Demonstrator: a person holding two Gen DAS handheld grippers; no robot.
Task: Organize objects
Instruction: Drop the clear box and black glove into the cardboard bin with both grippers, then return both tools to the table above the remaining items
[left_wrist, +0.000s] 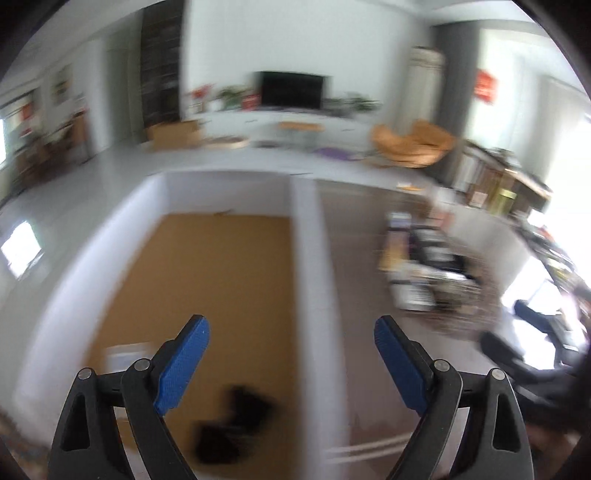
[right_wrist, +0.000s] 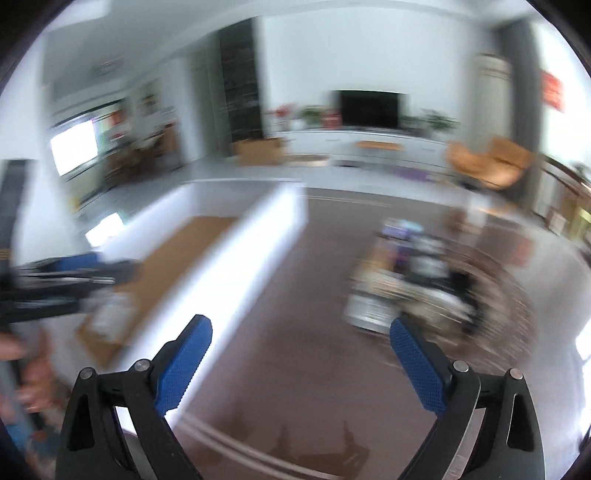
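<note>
Both pictures are blurry, so small things are hard to make out.

The left gripper (left_wrist: 291, 332) hangs over a white box (left_wrist: 303, 258) that has a brown bottom. Its blue fingers (left_wrist: 184, 369) are wide apart and hold nothing. Down in the box lies a dark thing (left_wrist: 232, 424), too blurred to name. A pale flat thing (left_wrist: 127, 356) lies near it, closer to the box's left wall.

The right gripper (right_wrist: 301, 338) hangs over the brown table (right_wrist: 295, 295), just to the right of the white box (right_wrist: 240, 266). Its blue fingers (right_wrist: 184, 365) are also wide apart, with nothing between them.

A pile of mixed things (right_wrist: 413, 280) waits on the table, ahead of the right gripper and a bit to its right. It sits well apart from the box. The pile (left_wrist: 421, 258) shows in the left view too, but I cannot tell what is in it.

In the right view, the other gripper shows as a dark and blue streak at the left edge, over the box.

Far behind are a black TV (left_wrist: 291, 90) on a white wall and an orange chair (left_wrist: 413, 144).
</note>
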